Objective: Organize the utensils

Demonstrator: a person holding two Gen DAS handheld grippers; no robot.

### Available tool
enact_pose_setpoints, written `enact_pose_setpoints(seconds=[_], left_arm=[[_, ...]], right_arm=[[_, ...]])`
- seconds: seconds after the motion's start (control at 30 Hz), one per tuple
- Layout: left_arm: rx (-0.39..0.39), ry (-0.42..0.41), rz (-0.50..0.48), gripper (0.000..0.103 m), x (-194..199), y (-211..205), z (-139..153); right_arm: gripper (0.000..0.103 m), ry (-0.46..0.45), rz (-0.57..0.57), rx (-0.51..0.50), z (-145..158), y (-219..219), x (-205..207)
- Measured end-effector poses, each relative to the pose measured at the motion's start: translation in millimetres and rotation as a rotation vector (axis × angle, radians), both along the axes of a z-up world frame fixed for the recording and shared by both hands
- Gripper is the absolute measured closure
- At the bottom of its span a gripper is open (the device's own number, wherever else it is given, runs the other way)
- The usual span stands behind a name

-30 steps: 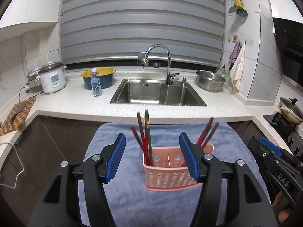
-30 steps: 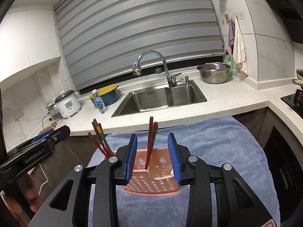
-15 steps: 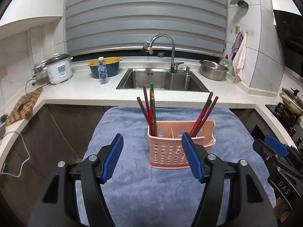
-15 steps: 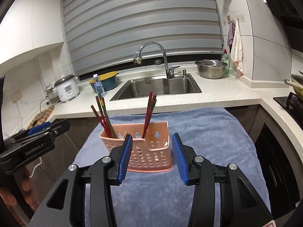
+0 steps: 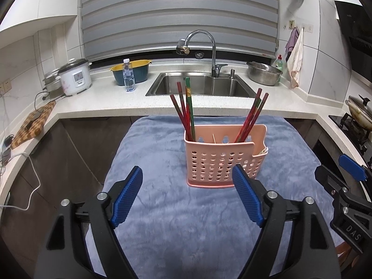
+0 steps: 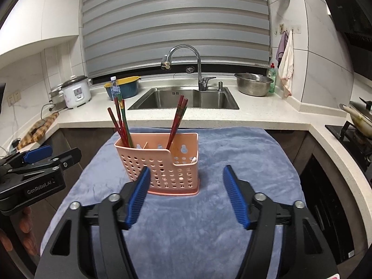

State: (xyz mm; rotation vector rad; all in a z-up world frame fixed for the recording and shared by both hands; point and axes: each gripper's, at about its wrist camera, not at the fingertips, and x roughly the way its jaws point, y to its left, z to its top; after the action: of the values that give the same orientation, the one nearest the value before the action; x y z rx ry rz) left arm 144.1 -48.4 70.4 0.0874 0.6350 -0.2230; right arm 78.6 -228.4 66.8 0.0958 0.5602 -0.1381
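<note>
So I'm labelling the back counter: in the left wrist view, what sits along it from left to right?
White rice cooker → clear water bottle → steel sink → steel colander bowl → green soap bottle.

basket [image 6: 162, 162] right compartment contents unclear | pan [image 5: 359, 114] cut off
</note>
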Motion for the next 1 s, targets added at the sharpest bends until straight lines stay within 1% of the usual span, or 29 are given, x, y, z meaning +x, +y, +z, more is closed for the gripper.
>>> enact_pose_setpoints(seconds=[0.03, 0.1, 0.13, 0.37, 0.4, 0.43, 0.47, 0.57, 0.7, 1.0], left_arm=[[0.002, 0.001, 0.001, 0.025, -1, 0, -1], [0.007, 0.005, 0.002, 0.023, -2, 0, -3], [0.009, 0.007, 0.003, 0.023, -3, 0, -4], [0.021, 0.025, 0.008, 0.016, -8, 1, -13], [0.023, 0.028, 0.008, 0.015, -9, 1, -14], [0.025, 0.031, 0.007, 0.015, -11, 0, -16], [0.027, 0.034, 0.008, 0.012, -11, 0, -16], [0.029, 0.039, 0.008, 0.01, -13, 1, -19], [0.047, 0.035, 0.025, 0.009, -17, 2, -23], [0.065, 0.034, 0.032, 0.007, -24, 2, -28]], right_arm=[[0.031, 0.0, 0.0, 0.002, -1, 0, -1], [0.019, 0.0, -0.002, 0.008, -2, -2, -3], [0.018, 0.003, -0.001, 0.012, -3, -3, -3], [0.016, 0.021, -0.016, 0.005, -12, -6, -9], [0.012, 0.023, -0.018, 0.006, -14, -6, -10], [0.005, 0.028, -0.018, 0.012, -15, -7, -10], [0.007, 0.036, -0.022, 0.015, -16, -8, -11], [0.007, 0.038, -0.032, 0.0, -19, -7, -14], [0.007, 0.042, -0.044, -0.021, -23, -7, -18], [0.007, 0.058, -0.046, -0.018, -29, -6, -24]])
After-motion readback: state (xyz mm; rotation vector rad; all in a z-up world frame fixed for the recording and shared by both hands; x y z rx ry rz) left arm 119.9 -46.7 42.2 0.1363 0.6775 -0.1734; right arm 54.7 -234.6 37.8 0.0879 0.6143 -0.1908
